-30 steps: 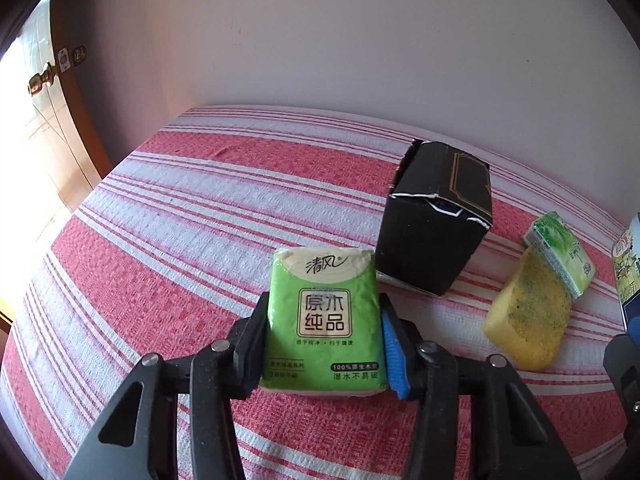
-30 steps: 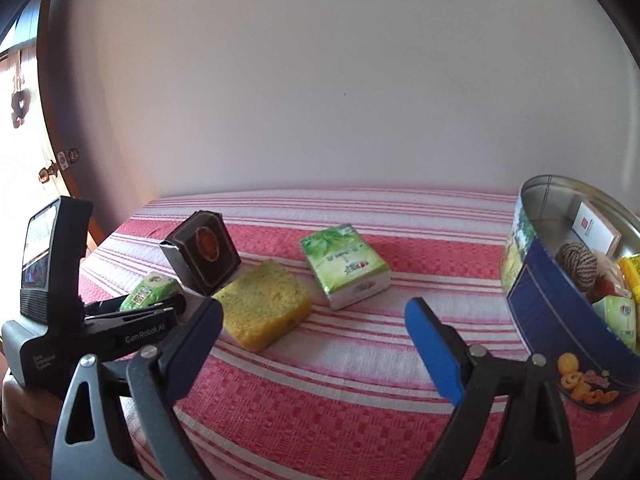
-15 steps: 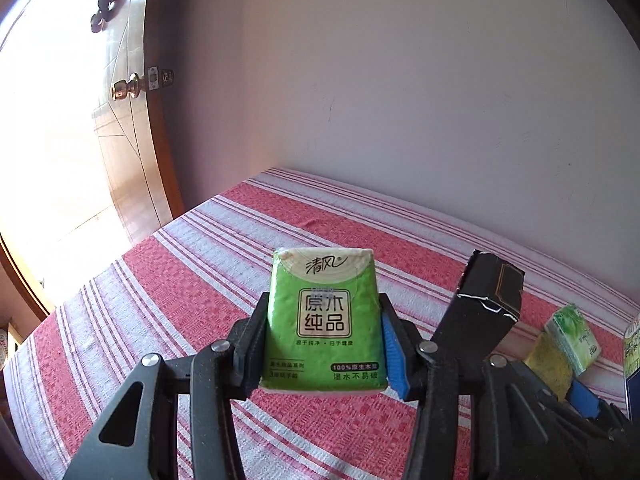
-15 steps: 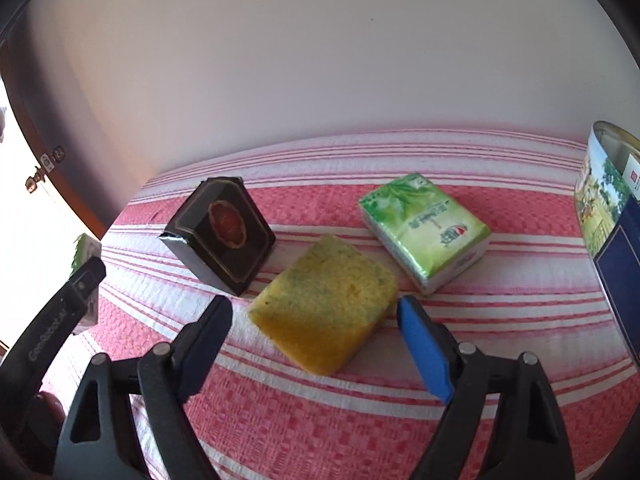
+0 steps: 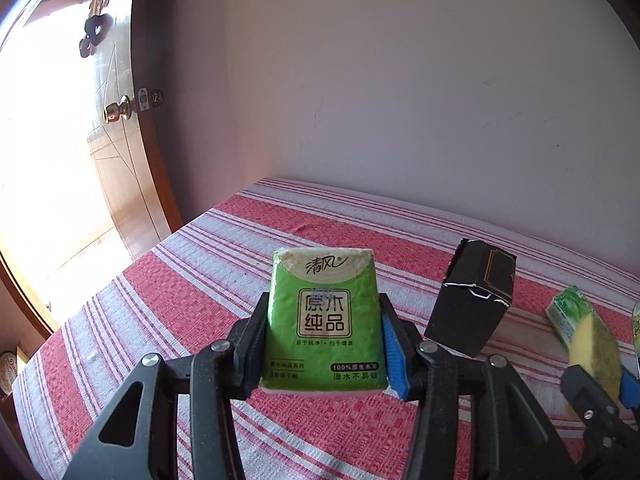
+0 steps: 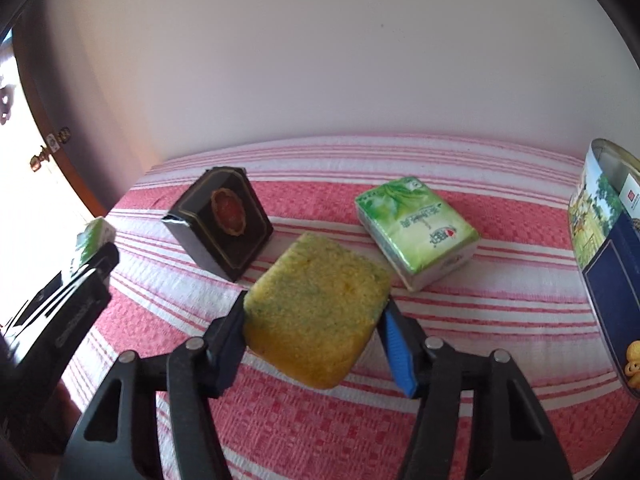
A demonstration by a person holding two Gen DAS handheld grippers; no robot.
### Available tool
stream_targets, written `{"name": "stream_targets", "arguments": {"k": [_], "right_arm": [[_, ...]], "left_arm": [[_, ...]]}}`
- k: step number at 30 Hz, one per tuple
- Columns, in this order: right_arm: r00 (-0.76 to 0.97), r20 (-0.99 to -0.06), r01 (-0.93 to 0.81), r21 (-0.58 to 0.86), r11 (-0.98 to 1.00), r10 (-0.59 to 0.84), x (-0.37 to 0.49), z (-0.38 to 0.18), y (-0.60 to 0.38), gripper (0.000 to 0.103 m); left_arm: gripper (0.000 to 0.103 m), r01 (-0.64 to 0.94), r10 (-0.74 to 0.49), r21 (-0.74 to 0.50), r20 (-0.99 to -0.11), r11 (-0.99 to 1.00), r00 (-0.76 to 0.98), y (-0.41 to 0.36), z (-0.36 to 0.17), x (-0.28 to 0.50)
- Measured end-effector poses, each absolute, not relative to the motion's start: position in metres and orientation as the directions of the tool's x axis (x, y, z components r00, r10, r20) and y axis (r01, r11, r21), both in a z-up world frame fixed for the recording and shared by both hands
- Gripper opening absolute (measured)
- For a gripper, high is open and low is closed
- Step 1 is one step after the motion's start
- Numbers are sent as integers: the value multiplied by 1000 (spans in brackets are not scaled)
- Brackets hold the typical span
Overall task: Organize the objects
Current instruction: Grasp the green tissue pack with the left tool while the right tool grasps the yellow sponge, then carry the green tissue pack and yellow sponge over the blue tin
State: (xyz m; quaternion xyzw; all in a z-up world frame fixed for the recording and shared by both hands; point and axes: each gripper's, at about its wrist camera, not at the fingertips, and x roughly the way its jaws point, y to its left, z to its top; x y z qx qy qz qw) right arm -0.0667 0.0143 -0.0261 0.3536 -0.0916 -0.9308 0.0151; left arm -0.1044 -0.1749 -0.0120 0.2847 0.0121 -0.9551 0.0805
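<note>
We see left gripper (image 5: 324,344) clamped on green tissue pack (image 5: 323,320); right gripper (image 6: 314,338) closing around sponge (image 6: 316,308). Tin (image 6: 608,240) at 3 o'clock is cut off.

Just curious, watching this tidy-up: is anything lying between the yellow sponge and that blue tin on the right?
Nothing visible does. The sponge sits between the closing right gripper; only bare striped cloth separates it from the tin. The green tissue pack lies farther back.
</note>
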Motion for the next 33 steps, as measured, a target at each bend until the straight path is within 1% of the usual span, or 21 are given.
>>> {"name": "stream_targets", "arguments": {"k": [4,8,11,16,24,28,33], "right_arm": [[-857,-516,-51,64,-997,11,-31,-3,26,62],[-918,-359,-155,-72,-985,171,-1,13,43,62],[-931,-301,-183,-104,-978,207,13,17,53,62],[-936,-290,-188,-71,-980,201,19,18,70,62],[-942,-279,-167,-92,-982,186,34,11,70,62],[-944,-269,-168,-106,-980,191,45,11,77,63],[-942,-280,-163,-100,-982,185,55,11,92,63]], "left_arm": [[51,136,-126,17,-494,-991,-860,-166,-5,-93],[51,112,-114,31,-424,-993,-898,-154,2,-81],[51,105,-105,24,-400,-994,-910,-146,4,-74],[51,93,-89,12,-400,-996,-912,-129,6,-64],[51,58,-49,-10,-404,-998,-914,-100,7,-44],[51,42,-41,4,-389,-999,-920,-80,7,-32],[51,24,-22,-1,-397,-1000,-918,-63,7,-26]]}}
